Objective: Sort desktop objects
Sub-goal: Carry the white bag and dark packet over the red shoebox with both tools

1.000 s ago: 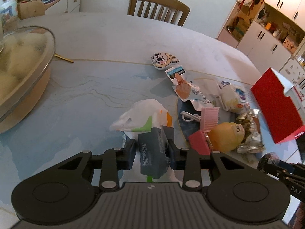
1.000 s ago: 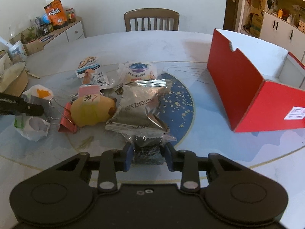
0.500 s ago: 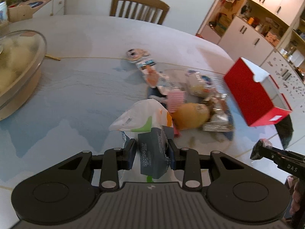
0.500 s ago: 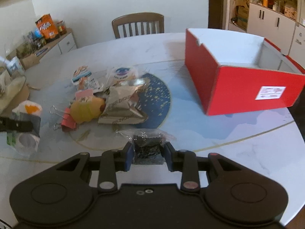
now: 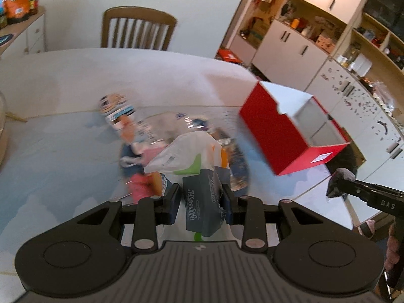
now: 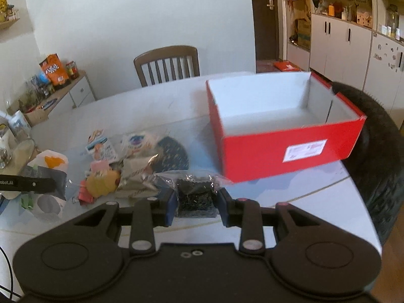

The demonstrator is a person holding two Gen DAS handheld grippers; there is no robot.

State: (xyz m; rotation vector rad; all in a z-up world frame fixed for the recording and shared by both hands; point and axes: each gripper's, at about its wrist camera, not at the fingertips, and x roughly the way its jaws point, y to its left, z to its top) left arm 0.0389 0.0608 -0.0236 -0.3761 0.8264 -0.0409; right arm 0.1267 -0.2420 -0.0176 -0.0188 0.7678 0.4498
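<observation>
My left gripper [image 5: 201,202] is shut on a white plastic bag [image 5: 186,151] and a grey packet [image 5: 202,207], held above the table. My right gripper [image 6: 195,202] is shut on a clear packet of dark stuff [image 6: 195,197], also lifted. An open red box [image 6: 282,128] with a white inside stands on the table at the right; it also shows in the left wrist view [image 5: 290,126]. A blurred pile of snack packets, a yellow toy [image 6: 103,184] and a pink clip [image 5: 137,186] lies on the table between the grippers and the box.
A wooden chair [image 6: 168,63] stands behind the round table [image 5: 50,80]. White cabinets [image 6: 341,40] line the right wall. A sideboard with snack bags [image 6: 54,75] is at the left. A dark rounded seat [image 6: 373,151] sits beside the table's right edge.
Both grippers have risen and swung toward the red box, carrying their loads. The box now looks closer and its inside is in view. The pile on the table has stayed put.
</observation>
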